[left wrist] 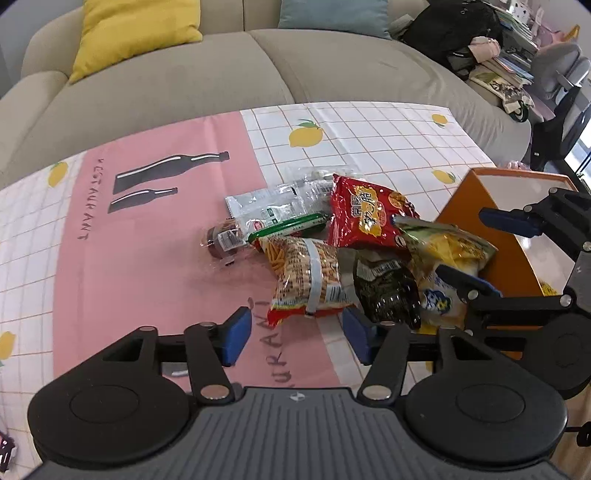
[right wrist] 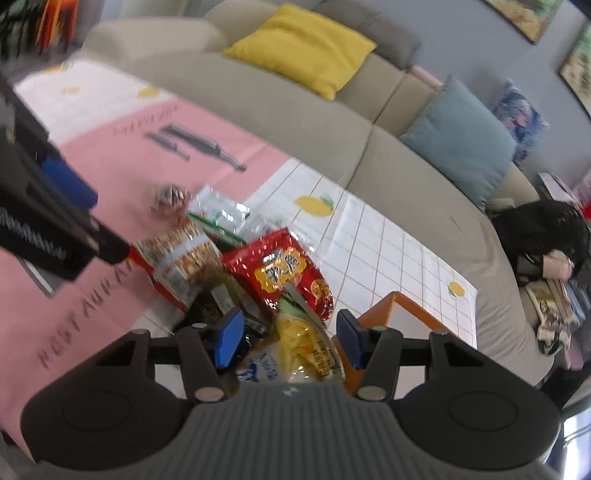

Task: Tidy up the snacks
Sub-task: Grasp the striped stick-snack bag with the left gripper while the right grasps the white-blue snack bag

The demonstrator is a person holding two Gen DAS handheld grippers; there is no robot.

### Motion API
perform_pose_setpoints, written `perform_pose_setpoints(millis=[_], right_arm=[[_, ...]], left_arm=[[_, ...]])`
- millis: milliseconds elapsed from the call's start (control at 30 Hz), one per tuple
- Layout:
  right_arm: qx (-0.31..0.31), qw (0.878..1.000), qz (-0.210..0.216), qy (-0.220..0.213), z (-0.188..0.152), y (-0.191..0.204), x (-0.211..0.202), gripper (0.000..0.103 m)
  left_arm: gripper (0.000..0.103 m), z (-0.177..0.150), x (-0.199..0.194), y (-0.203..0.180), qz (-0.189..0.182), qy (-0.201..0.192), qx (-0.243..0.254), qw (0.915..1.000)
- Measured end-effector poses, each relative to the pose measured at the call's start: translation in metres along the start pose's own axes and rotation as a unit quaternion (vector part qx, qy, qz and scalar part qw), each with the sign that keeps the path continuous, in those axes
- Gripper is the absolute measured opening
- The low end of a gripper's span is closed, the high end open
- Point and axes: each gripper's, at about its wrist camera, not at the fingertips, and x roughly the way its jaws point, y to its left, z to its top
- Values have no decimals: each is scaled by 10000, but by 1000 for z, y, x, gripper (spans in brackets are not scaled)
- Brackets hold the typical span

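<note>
A pile of snack packets lies on the tablecloth [left wrist: 155, 258]. My left gripper [left wrist: 295, 338] is open, its blue pads either side of the lower end of a striped bag of orange sticks [left wrist: 306, 280], not touching it. My right gripper [right wrist: 289, 341] is open astride a yellow chips bag [right wrist: 303, 343], and I see no firm pinch. In the left wrist view the right gripper [left wrist: 487, 253] straddles that yellow chips bag [left wrist: 454, 251] beside the orange box [left wrist: 465, 206]. A red bag [left wrist: 369, 214] and a dark packet [left wrist: 388, 291] lie between the two bags.
Clear and green packets [left wrist: 273, 210] and a small brown wrapped item [left wrist: 221, 236] lie at the pile's far side. The orange box [right wrist: 376, 306] stands at the table's right. A beige sofa [left wrist: 184, 92] with yellow [left wrist: 136, 33] and blue cushions runs behind the table.
</note>
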Motion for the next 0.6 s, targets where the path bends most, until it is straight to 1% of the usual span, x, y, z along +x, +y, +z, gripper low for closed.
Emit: perform_pose_setpoints(millis=[100,167,267,333,500,600], right_arm=[[-343,9993,87,96,3,-1,12,55],[-490,9985,160,206,5,-3,21,55],[-629,9970,195,401,9,-5,35,55],[-712,9958,220,529,10,-5,40,55],[-913,9916,338,847,10,-2,53,55],[-993,9890,424,1007,9,-2,60,55]], left_arm=[[73,8,13,-2,-3,46,32,10000],[73,12,22,-3,4,87,22,10000],[75,17,35,-4,-10,148,-11,9999],[78,19,45,-4,25,186,-56,9998],[79,24,64,-3,85,316,-169,9993],[82,28,73,-3,91,380,-223,9990]])
